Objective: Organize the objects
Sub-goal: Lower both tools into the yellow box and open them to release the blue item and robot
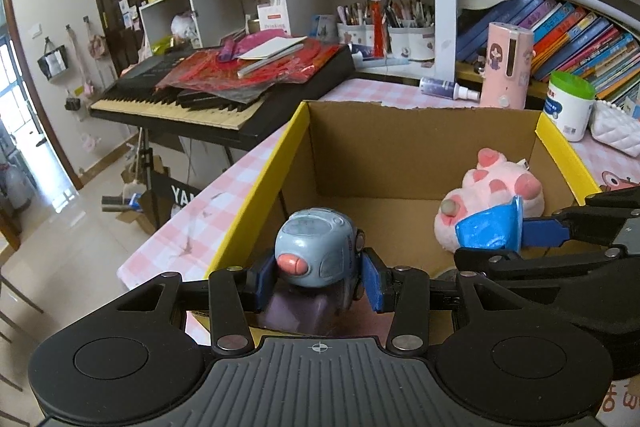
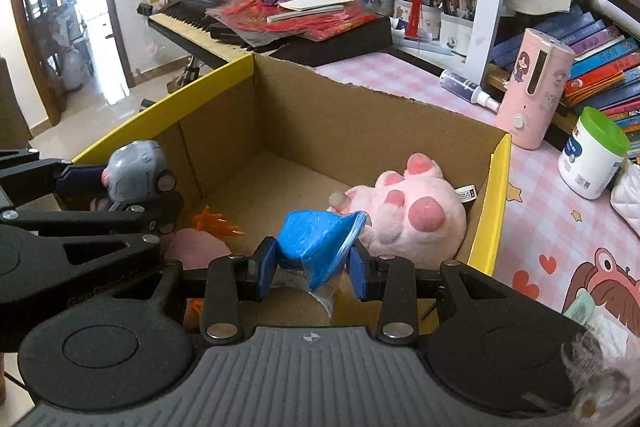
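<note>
Cardboard box with yellow-edged flaps is seen open on a bench covered in pink checked cloth. The left gripper is pinched on a grey-blue toy with a pink oval button, held above the box's near left corner. The right gripper is pinched on a blue bag, a crumpled piece with a clear plastic edge, held over the box's near side. A pink plush paw is seen lying inside the box against its right wall, just beyond the bag. Behind the box, a keyboard piled with red papers stands at the left, and a pink canister and a green-lidded tub stand on the bench at the right.
</note>
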